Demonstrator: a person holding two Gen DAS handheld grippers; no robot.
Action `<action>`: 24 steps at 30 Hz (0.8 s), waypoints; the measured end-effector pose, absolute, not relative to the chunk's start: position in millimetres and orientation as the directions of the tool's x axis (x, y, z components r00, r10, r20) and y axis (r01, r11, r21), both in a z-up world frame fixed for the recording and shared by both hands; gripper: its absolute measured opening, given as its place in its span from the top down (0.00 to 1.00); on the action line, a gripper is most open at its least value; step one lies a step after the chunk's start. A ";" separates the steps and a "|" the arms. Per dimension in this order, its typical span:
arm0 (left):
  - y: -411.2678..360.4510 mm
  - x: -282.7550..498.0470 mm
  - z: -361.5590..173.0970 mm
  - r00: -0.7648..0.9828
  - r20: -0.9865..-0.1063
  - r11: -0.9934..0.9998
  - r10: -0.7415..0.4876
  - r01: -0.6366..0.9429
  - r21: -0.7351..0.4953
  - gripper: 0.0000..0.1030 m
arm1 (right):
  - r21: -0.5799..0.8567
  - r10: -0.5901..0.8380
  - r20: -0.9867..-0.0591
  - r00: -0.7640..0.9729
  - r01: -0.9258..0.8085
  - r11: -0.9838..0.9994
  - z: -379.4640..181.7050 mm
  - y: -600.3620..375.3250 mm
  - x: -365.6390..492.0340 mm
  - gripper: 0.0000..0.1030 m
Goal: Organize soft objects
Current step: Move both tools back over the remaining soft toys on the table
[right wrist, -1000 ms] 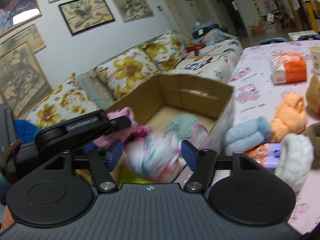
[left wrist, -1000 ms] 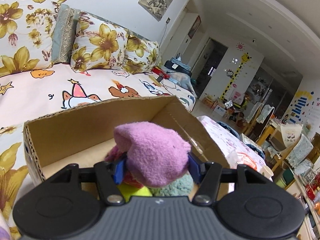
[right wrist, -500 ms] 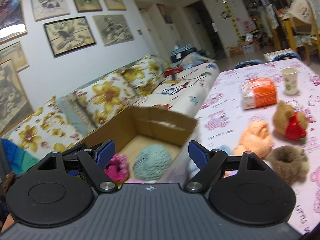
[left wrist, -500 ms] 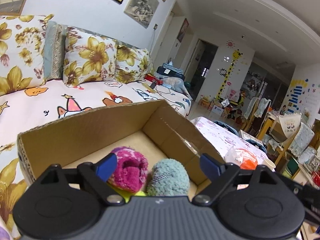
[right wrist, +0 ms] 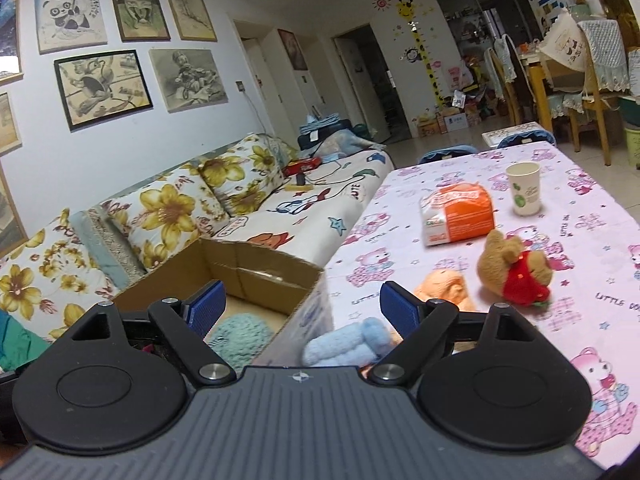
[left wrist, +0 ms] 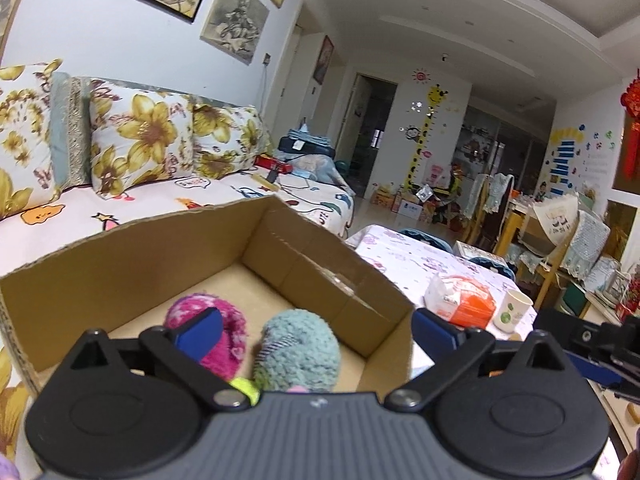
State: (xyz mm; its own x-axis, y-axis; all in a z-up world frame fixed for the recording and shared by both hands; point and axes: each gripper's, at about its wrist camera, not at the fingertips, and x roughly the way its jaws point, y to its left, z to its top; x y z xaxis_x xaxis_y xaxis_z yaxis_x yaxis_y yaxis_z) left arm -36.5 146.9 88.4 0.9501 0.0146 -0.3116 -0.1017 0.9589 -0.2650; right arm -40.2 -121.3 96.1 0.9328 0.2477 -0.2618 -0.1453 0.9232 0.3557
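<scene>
An open cardboard box [left wrist: 120,264] holds a pink fuzzy piece [left wrist: 232,320], a teal fuzzy piece [left wrist: 304,344] and a yellow-green bit [left wrist: 244,388]. My left gripper [left wrist: 316,328] hovers over the box's near end, jaws opening wide, nothing pressed between them. My right gripper [right wrist: 302,306] hangs over the box's right corner [right wrist: 316,276], jaws also opening and empty. Below it a light blue plush [right wrist: 344,344] lies on the table. An orange plush [right wrist: 444,288] and a brown bear in red [right wrist: 512,268] lie further right.
The table [right wrist: 580,240] has a pink bear-print cloth, with an orange tissue pack [right wrist: 456,216] and a paper cup [right wrist: 524,188] at the back. A floral sofa [right wrist: 172,216] runs behind the box. Chairs [right wrist: 592,80] stand far right.
The left gripper let go of a purple soft piece and spread wide. The right gripper dropped a multicoloured soft piece into the box, opened fully, then drew back and swung toward the table.
</scene>
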 end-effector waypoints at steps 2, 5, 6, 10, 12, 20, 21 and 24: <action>142.5 -36.0 88.8 0.952 -0.306 0.963 0.006 -0.087 -0.254 0.02 | 0.352 0.234 -0.261 0.936 -0.134 0.927 95.4 -125.5 -42.0 0.00; 132.9 -36.0 89.2 0.955 -0.297 0.973 0.002 -0.070 -0.220 0.01 | 0.350 0.218 -0.264 0.940 -0.117 0.929 93.7 -131.9 -42.0 0.00; 129.9 -36.0 88.8 0.955 -0.297 0.976 0.000 -0.065 -0.210 0.01 | 0.350 0.213 -0.266 0.940 -0.111 0.930 93.5 -132.8 -43.1 0.00; 122.4 -35.5 87.6 0.954 -0.299 0.979 -0.014 -0.049 -0.200 0.01 | 0.356 0.197 -0.270 0.943 -0.092 0.930 92.7 -137.6 -43.3 0.00; 118.2 -35.4 87.4 0.954 -0.299 0.981 -0.016 -0.043 -0.191 0.01 | 0.358 0.190 -0.269 0.944 -0.085 0.930 93.0 -139.6 -44.8 0.00; 103.5 -32.2 84.9 0.952 -0.304 0.989 -0.039 -0.006 -0.148 0.01 | 0.360 0.162 -0.282 0.946 -0.053 0.931 90.4 -148.3 -42.7 0.00; 101.4 -32.7 84.5 0.952 -0.304 0.990 -0.042 -0.001 -0.142 0.01 | 0.363 0.160 -0.284 0.946 -0.049 0.931 90.1 -148.7 -43.3 0.00; 93.9 -32.7 83.4 0.951 -0.304 0.992 -0.051 0.014 -0.122 0.01 | 0.366 0.150 -0.288 0.946 -0.036 0.930 89.6 -148.5 -45.3 0.00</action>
